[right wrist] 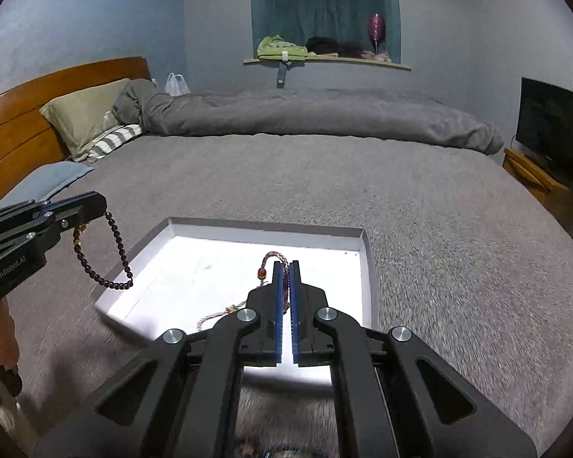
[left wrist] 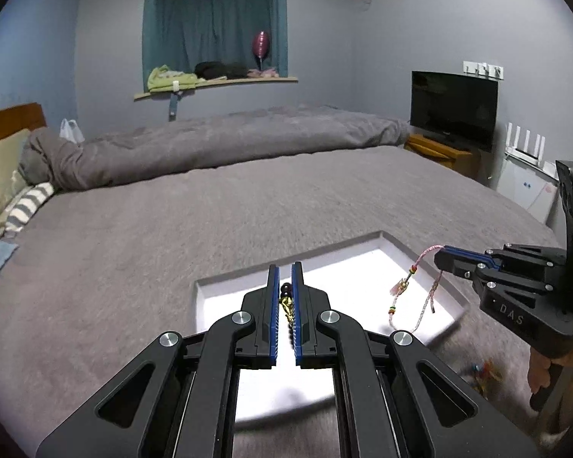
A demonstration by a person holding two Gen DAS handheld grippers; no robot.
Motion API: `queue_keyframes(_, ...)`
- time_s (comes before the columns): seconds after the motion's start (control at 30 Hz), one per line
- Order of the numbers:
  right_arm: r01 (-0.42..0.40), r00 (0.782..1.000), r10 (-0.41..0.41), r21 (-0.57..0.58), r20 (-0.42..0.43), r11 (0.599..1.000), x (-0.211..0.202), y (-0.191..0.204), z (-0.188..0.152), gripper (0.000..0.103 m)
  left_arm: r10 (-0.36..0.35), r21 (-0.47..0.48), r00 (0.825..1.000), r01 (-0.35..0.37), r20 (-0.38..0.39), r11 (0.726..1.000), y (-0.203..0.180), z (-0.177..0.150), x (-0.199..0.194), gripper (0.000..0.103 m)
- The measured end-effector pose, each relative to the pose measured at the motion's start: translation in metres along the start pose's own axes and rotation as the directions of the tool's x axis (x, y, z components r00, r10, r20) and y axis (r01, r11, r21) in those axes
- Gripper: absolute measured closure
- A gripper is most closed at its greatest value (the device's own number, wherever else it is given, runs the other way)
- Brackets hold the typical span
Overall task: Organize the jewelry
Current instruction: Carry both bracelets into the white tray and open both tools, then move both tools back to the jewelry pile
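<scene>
Grey fleece-covered bed (right wrist: 324, 183) filled both views, a rolled grey duvet (right wrist: 305, 114) lying along its far side. Wooden headboard (right wrist: 26, 114), olive pillow (right wrist: 84, 114) and striped pillow (right wrist: 110, 141) at the head end. Walls blue-grey; teal curtained window recess (right wrist: 324, 0) above a wooden sill (right wrist: 324, 60) carrying a green cloth, dark items and a pink balloon-like object (right wrist: 377, 26). Black flat television (left wrist: 454, 108) stood on a low wooden stand (left wrist: 439, 149) at the foot end, a white cabinet beside it.

Shallow white rectangular tray (right wrist: 366, 267) sat on the bed cover, directly under both tools.

Left tongs (left wrist: 285, 297) were clamped on a bracelet of dark round beads with a gold chain section (right wrist: 116, 255); in the right wrist view it hung from the tips as a loop, above the tray's left edge, seemingly clear of the tray. From the left wrist view, only a few beads and gold links showed between the blue pads.

Right tongs (right wrist: 285, 297) were clamped on a pink-and-white braided cord bracelet with small coloured beads (left wrist: 408, 290). It dangled over the tray's right portion; whether its lower end touched the tray floor could not be told.

Small colourful blurred items (left wrist: 485, 374) lay on the bed cover, right of the tray.
</scene>
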State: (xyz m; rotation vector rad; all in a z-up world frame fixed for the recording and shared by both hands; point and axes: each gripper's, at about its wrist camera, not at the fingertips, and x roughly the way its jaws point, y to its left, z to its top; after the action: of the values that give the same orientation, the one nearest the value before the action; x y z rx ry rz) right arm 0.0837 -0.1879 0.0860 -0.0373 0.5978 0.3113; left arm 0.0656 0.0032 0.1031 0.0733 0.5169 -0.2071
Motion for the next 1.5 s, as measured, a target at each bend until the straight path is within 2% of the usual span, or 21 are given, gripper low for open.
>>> queue_keyframes(0.2, 0.038, 0.999, -0.036, 0.032, -0.033, 0.999, 0.039, -0.021, 0.012, 0.100, -0.014, -0.048, 0.998, 0.011, -0.054, 0.999, 0.011, 0.006, 0.050, 0.097)
queue_keyframes(0.4, 0.063, 0.992, -0.057, 0.052, -0.114, 0.997, 0.075, -0.042, 0.003, 0.100, -0.018, -0.098, 0.987, 0.002, -0.160, 0.995, 0.033, -0.016, 0.092, 0.097)
queue_keyframes(0.67, 0.071, 0.982, -0.059, 0.058, -0.180, 0.996, 0.090, -0.047, -0.008, 0.100, 0.020, -0.127, 0.958, -0.059, -0.285, 0.990, 0.061, -0.041, 0.112, 0.097)
queue_keyframes(0.8, 0.067, 0.980, -0.056, 0.054, -0.190, 0.996, 0.091, -0.047, -0.009, 0.100, 0.018, -0.132, 0.955, -0.060, -0.296, 0.990, 0.063, -0.044, 0.116, 0.097)
queue_keyframes(0.83, 0.069, 0.980, -0.057, 0.054, -0.190, 0.996, 0.091, -0.048, -0.009, 0.100, 0.017, -0.130, 0.956, -0.057, -0.291, 0.990, 0.062, -0.044, 0.115, 0.092)
queue_keyframes(0.93, 0.075, 0.981, -0.064, 0.055, -0.186, 0.996, 0.089, -0.047, -0.008, 0.097, 0.042, -0.108, 0.965, -0.072, -0.260, 0.992, 0.060, -0.043, 0.108, 0.059)
queue_keyframes(1.0, 0.074, 0.982, -0.063, 0.056, -0.178, 0.996, 0.087, -0.046, -0.007, 0.087, 0.047, -0.094, 0.970, -0.072, -0.238, 0.993, 0.058, -0.042, 0.104, 0.056)
queue_keyframes(1.07, 0.072, 0.985, -0.062, 0.055, -0.164, 0.996, 0.084, -0.045, -0.007, 0.073, 0.047, -0.088, 0.973, -0.068, -0.225, 0.994, 0.056, -0.041, 0.099, 0.054)
queue_keyframes(1.2, 0.070, 0.989, -0.063, 0.051, -0.135, 0.996, 0.076, -0.042, -0.005, 0.059, 0.049, -0.075, 0.979, -0.065, -0.196, 0.995, 0.049, -0.038, 0.090, 0.044)
queue_keyframes(1.3, 0.084, 0.992, -0.079, 0.049, -0.098, 0.995, 0.064, -0.040, -0.006, 0.037, 0.064, -0.058, 0.983, -0.075, -0.173, 0.995, 0.042, -0.035, 0.083, 0.032)
queue_keyframes(1.33, 0.093, 0.993, -0.089, 0.046, -0.083, 0.995, 0.059, -0.039, -0.005, 0.027, 0.069, -0.054, 0.984, -0.079, -0.164, 0.995, 0.039, -0.033, 0.080, 0.027)
queue_keyframes(1.4, 0.110, 0.993, -0.108, 0.043, -0.056, 0.993, 0.050, -0.039, -0.004, 0.020, 0.080, -0.046, 0.986, -0.088, -0.143, 0.995, 0.035, -0.032, 0.074, 0.023)
queue_keyframes(1.47, 0.111, 0.993, -0.109, 0.055, -0.034, 0.992, 0.040, -0.039, -0.003, 0.008, 0.089, -0.043, 0.987, -0.095, -0.131, 0.995, 0.032, -0.032, 0.068, 0.019)
queue_keyframes(1.5, 0.109, 0.994, -0.108, 0.061, -0.025, 0.992, 0.035, -0.039, -0.004, 0.007, 0.092, -0.045, 0.988, -0.098, -0.123, 0.994, 0.031, -0.031, 0.065, 0.016)
